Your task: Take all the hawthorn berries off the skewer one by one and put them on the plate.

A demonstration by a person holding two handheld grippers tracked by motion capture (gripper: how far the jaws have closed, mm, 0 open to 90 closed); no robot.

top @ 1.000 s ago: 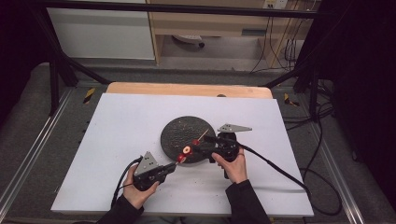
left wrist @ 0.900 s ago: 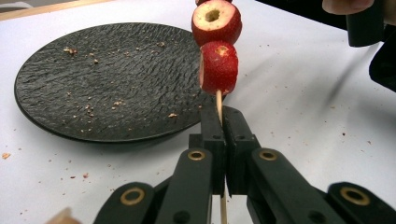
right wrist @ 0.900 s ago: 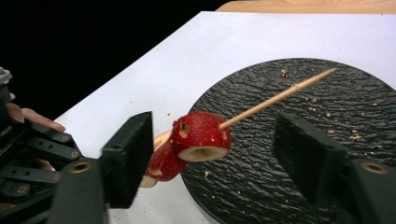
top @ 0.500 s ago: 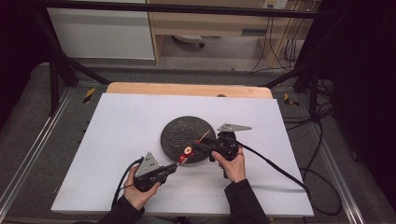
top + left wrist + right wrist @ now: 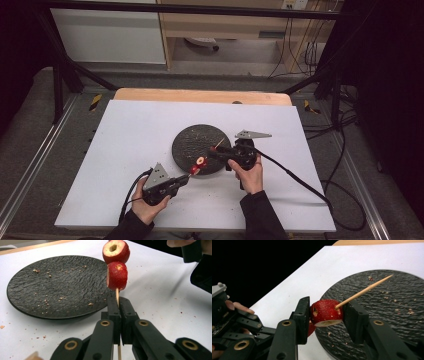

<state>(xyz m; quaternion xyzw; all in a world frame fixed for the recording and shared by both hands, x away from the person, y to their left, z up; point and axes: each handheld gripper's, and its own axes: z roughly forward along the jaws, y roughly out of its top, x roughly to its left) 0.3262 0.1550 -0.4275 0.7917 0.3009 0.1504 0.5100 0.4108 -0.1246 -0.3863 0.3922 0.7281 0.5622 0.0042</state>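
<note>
A: Where is the skewer (image 5: pixel 117 295)?
B: Its lower end is clamped between the shut jaws of the left gripper (image 5: pixel 119 305), and it rises straight up from them. Two red fruit pieces are threaded on it.

A: How do the fruit pieces sit?
B: In the left gripper view the lower fruit piece (image 5: pixel 116 275) sits just above the jaw tips, and the upper fruit piece (image 5: pixel 116 250), with a hollow core showing, touches the top of it. The bare pointed end of the skewer sticks out past them, over the plate (image 5: pixel 392 315).

A: And the right gripper (image 5: pixel 325 313)?
B: Its jaws stand on either side of one fruit piece, the one nearer the point. The left jaw touches the fruit's side; the right jaw sits just beside it, and I cannot tell whether it presses. So it is closing round the fruit, but a firm grip I cannot confirm.

A: What lies around them?
B: The dark, rough plate is just ahead of the left gripper and under the right gripper's jaws, strewn with small crumbs. It rests on the white worktop (image 5: pixel 130 135). From above, the left gripper (image 5: pixel 186 178) is near the plate's close edge, the right gripper (image 5: pixel 212 151) beside it, each held in a hand (image 5: pixel 248 172).
</note>
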